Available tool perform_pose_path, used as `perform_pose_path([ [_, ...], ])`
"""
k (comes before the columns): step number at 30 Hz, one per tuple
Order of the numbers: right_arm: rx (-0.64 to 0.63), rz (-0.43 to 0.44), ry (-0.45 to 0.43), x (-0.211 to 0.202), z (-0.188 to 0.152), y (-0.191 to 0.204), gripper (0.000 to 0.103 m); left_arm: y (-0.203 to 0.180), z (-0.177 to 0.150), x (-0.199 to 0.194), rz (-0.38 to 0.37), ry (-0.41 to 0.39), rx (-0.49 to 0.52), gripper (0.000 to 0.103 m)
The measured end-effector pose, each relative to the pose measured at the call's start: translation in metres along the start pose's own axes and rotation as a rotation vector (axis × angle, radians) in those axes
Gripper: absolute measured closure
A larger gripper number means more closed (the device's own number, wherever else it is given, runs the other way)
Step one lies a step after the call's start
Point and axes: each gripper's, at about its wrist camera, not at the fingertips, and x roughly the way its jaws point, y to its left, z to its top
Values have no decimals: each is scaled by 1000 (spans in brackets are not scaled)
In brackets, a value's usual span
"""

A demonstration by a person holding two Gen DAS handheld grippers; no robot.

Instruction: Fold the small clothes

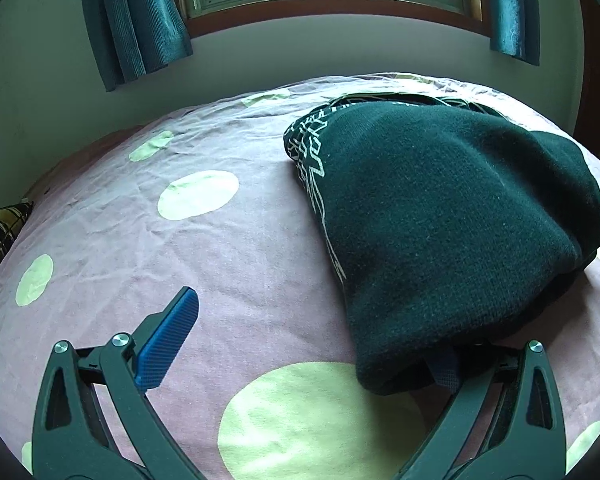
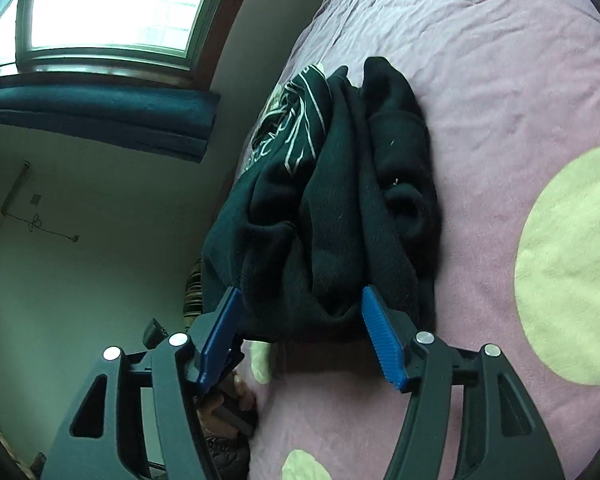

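A dark green knitted garment (image 1: 452,216) is shown lying folded in a thick bundle on a pink bedsheet (image 1: 220,264) printed with pale green spots, with a layer bearing a white line print exposed along its far-left edge. The bundle is placed on the open middle of the bed, presumably so that its layers can be stacked on a flat, yielding surface. The left gripper (image 1: 304,344) is held low at the near edge of the bundle with its jaws spread wide and nothing clamped; its blue left pad (image 1: 168,344) stands clear over the sheet, while the right pad (image 1: 446,372) is tucked beneath the overhanging near corner of the knit, a position judged suited to lifting or squaring that corner. In the right wrist view the camera is rolled, so the bed appears tilted. The right gripper (image 2: 300,340) is presented with jaws parted and released, its two blue pads flanking the end of the bundle (image 2: 332,208), where several rolled layers are visible; whether the pads touch the cloth cannot be told. The fold is judged nearly complete, the grippers being set at adjoining edges to tidy or close it.
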Motion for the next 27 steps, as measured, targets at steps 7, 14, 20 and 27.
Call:
perform_pose_path([
  [7, -104, -89, -3, 17, 0, 14, 83, 4, 4, -4, -4, -8, -23, 3],
  [14, -225, -161, -106, -26, 2, 32, 85, 11, 0, 6, -90, 42, -96, 3],
  [20, -151, -132, -48, 1, 0, -21, 86, 17, -5, 22, -130, 112, -132, 2],
  [27, -127, -101, -37, -3, 5, -25, 86, 20, -10, 19, -157, 145, -133, 2],
])
